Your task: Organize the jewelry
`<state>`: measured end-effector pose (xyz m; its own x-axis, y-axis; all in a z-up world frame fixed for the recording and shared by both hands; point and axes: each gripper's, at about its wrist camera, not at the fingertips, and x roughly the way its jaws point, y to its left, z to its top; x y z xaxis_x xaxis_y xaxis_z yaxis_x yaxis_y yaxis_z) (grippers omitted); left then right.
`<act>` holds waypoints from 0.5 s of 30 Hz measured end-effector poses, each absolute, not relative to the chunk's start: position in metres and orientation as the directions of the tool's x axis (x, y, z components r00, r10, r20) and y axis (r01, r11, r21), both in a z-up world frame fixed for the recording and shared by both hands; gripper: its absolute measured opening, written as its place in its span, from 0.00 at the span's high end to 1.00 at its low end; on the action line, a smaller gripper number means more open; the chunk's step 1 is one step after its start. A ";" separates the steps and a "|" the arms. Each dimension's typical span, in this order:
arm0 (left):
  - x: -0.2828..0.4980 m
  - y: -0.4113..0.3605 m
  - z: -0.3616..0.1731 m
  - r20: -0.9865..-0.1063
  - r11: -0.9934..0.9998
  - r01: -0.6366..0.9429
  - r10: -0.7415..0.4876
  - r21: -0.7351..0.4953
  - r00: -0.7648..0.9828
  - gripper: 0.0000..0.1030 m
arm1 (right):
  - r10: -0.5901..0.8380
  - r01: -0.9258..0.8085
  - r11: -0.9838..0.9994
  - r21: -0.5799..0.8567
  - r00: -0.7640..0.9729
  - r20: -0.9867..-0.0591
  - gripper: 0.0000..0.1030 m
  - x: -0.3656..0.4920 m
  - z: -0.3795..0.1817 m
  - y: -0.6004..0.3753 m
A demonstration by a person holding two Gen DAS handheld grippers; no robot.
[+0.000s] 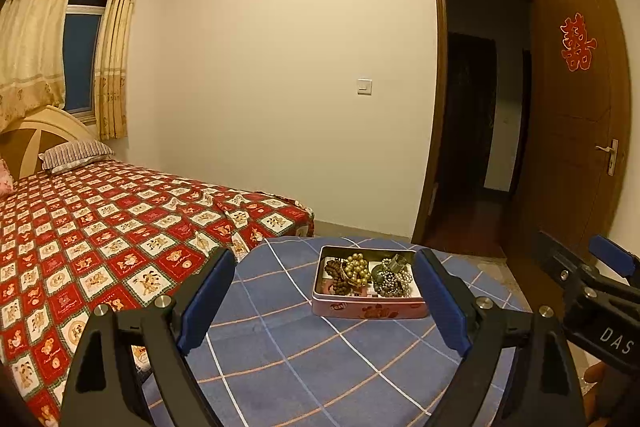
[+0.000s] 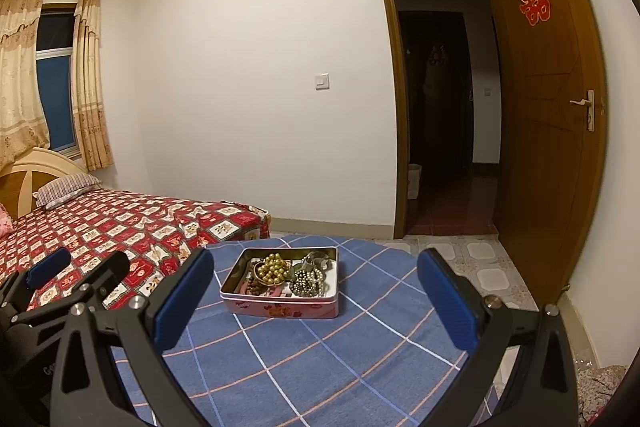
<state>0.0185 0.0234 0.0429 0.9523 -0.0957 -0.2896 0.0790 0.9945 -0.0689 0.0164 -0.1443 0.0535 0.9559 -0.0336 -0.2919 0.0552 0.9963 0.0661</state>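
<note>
A pink open tin [image 1: 370, 310] [image 2: 280, 307] sits on a round table under a blue checked cloth [image 1: 304, 359] [image 2: 320, 351]. Inside lie gold beads [image 1: 356, 268] [image 2: 273, 267], brown wooden beads [image 1: 337, 277] [image 2: 253, 284] and dark metallic beads [image 1: 394, 283] [image 2: 308, 282]. My left gripper [image 1: 326, 301] hangs open just short of the tin, with the tin seen between its blue pads. My right gripper [image 2: 316, 301] is open too, nearer than the tin, with nothing held. Each gripper shows at the edge of the other's view.
A bed with a red patterned cover [image 1: 100, 239] [image 2: 120, 227] touches the table's left side. An open wooden door [image 1: 576, 99] [image 2: 548, 107] and dark doorway stand right. Tiled floor [image 2: 480, 267] lies beyond the table.
</note>
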 end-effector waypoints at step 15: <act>0.022 0.015 0.041 -0.250 0.999 0.028 -0.019 0.031 0.968 0.12 | -0.041 0.064 0.996 0.066 0.954 -0.298 0.00 0.017 0.053 -0.147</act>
